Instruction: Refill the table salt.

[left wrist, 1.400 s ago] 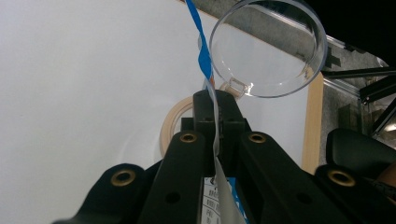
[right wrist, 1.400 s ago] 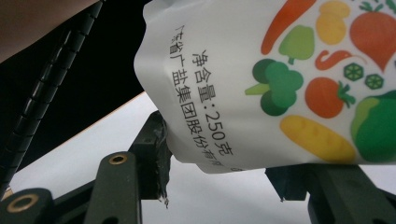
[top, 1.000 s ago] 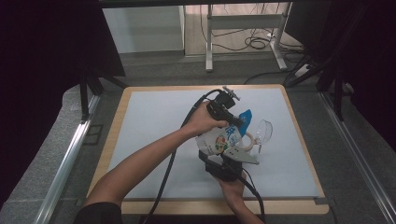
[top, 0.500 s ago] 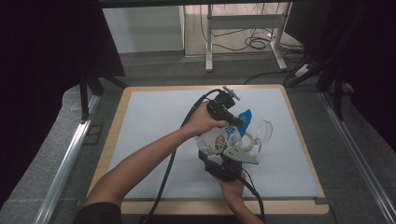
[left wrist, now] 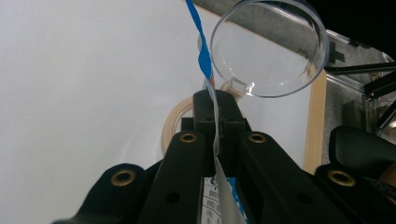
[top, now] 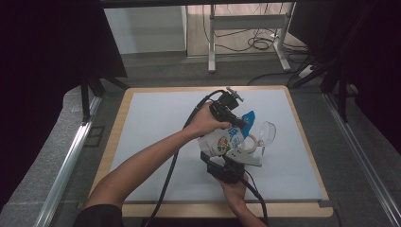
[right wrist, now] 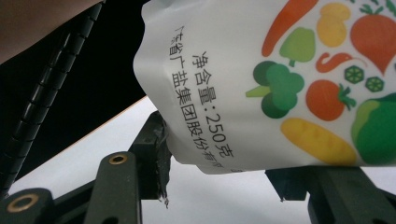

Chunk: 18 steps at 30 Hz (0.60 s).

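A white bag (top: 220, 140) printed with vegetables and topped in blue is held up over the middle of the mat. My left gripper (top: 239, 124) is shut on its thin top edge (left wrist: 205, 60), seen pinched between the jaws of the left gripper (left wrist: 215, 109). My right gripper (top: 231, 160) comes in from below, and the bag's bulging bottom (right wrist: 280, 70) sits clamped in the right gripper (right wrist: 224, 163). A clear round cup (top: 267, 132) with a small handle lies just right of the bag, the same cup (left wrist: 268, 46) being ahead of the left jaws. A tan tape ring (top: 250, 142) lies beside it.
The white mat (top: 156, 123) covers a wood-edged table (top: 309, 156). Metal rails (top: 71, 156) run along both sides. Beyond the far edge stand table legs (top: 211, 42) and loose cables (top: 260, 43) on the floor.
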Motion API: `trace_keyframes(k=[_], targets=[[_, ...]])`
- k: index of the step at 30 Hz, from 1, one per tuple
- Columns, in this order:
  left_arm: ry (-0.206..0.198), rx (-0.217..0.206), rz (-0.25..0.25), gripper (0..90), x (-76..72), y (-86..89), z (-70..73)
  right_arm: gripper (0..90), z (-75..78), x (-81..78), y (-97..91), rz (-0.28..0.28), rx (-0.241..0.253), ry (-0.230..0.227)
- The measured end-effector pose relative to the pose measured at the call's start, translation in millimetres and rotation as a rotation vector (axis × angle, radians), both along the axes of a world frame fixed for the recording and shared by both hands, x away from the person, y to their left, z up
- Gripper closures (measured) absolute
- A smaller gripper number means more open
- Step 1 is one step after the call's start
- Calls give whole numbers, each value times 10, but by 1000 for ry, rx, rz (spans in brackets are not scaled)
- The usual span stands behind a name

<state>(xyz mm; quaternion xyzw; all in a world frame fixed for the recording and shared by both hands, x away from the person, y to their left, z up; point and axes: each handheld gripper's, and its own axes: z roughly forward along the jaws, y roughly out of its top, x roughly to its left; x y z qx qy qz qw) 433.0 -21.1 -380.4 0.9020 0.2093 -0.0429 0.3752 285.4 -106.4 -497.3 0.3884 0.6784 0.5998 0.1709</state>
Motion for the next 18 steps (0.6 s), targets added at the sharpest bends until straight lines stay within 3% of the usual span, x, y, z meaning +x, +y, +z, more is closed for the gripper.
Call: trace_keyframes(k=[18], targets=[[0, 10, 13, 899, 23, 1, -14, 476, -18, 37, 12, -2, 2, -1]])
